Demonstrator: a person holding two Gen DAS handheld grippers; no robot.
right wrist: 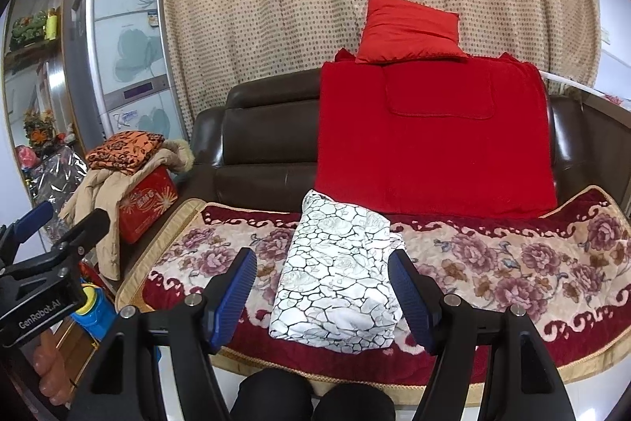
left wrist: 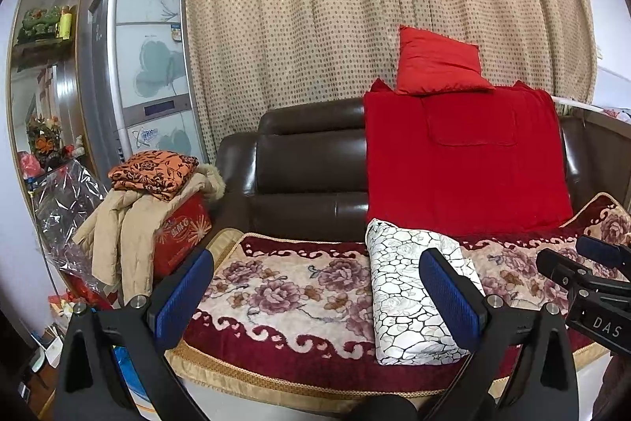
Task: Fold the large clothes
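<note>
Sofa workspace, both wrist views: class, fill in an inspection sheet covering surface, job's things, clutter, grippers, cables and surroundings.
Surface: floral seat cover on a brown leather sofa.
Job's things: white patterned garment, folded into a bundle, lying on the cover.
Clutter: red blanket over the backrest, red pillow on top; beige coat and orange cloth on a red box.
Grippers: left gripper open, empty; right gripper open, empty, short of the garment.
Cables: nothing seen.
Surroundings: dotted curtain, standing air conditioner.

white crackle-print cloth (right wrist: 335, 279), red blanket (right wrist: 434, 137)
</note>
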